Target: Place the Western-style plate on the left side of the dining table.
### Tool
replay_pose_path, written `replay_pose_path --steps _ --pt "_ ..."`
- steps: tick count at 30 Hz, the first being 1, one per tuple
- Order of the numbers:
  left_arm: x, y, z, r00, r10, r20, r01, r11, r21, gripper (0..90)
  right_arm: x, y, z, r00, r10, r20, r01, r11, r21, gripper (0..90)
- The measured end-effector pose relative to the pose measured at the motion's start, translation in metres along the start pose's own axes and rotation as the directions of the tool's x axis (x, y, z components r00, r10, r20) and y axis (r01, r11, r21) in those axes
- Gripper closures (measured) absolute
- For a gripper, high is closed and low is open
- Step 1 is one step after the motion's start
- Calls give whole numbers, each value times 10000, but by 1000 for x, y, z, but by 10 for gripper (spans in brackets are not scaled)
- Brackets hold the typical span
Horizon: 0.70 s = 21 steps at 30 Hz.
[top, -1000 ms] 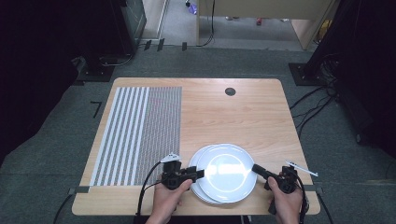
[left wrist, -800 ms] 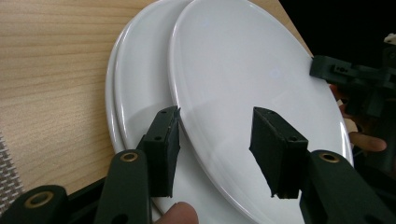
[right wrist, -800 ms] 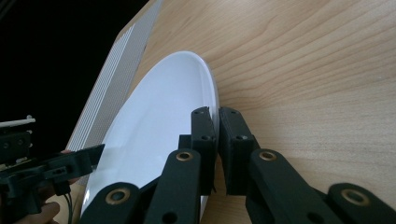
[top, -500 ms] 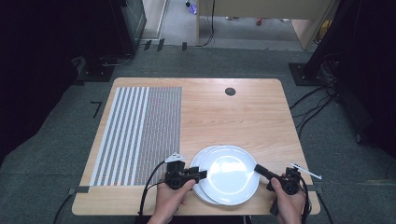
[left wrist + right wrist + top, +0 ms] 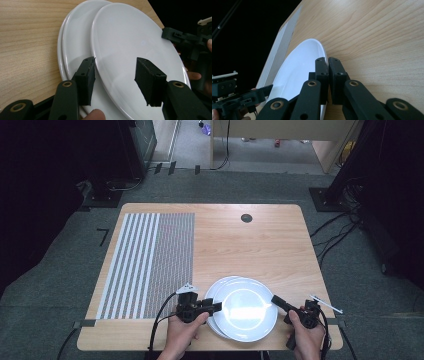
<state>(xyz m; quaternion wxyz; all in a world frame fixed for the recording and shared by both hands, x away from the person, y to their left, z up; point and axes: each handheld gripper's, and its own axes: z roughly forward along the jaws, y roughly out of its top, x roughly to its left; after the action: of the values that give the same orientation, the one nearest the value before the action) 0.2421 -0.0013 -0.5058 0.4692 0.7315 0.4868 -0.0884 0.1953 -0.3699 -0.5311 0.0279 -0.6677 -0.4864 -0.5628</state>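
A short stack of white plates (image 5: 212, 292) lies at the table's front edge, and the top plate (image 5: 247, 312) is slid a little to the right of the ones beneath. My left gripper (image 5: 216, 307) is at the stack's left side. In the left gripper view it (image 5: 115, 72) is open, its jaws straddling the top plate's (image 5: 130, 42) near rim without pressing on it. My right gripper (image 5: 276, 300) reaches in from the right. In the right gripper view it (image 5: 328, 62) is shut on the top plate's (image 5: 304, 60) rim.
A grey and white striped mat (image 5: 150, 260) covers the table's left part. A small black round hole (image 5: 246, 218) sits near the far edge. Bare wood (image 5: 250, 250) stretches beyond the plates. The person's hands come in at the front edge, with cables trailing off it.
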Motion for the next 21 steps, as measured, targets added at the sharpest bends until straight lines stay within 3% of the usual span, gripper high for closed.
replay_pose_path --steps 3,5,10,15,17,21 --pt "1 0 0 9999 -110 75 110 9999 -28 500 0 -1 0 10000 37 -20 -37 10000 -50 872" --pt "1 0 0 9999 -126 88 126 9999 -30 500 1 0 -3 9999 -96 47 97 9999 -117 774" --pt "1 0 -1 9999 -86 75 86 10000 -12 499 3 1 -13 9999 -155 57 156 9996 -255 725" --pt "1 0 -1 9999 -101 108 101 9999 1 494 5 -5 -17 9994 -230 265 221 9992 338 742" --pt "1 -1 -1 9998 -121 128 121 9999 -10 491 8 -9 -15 9986 -296 447 273 9983 506 795" --pt "2 -1 -1 9993 -291 252 291 9996 6 495 12 -10 -15 9970 -305 707 282 9991 330 854"
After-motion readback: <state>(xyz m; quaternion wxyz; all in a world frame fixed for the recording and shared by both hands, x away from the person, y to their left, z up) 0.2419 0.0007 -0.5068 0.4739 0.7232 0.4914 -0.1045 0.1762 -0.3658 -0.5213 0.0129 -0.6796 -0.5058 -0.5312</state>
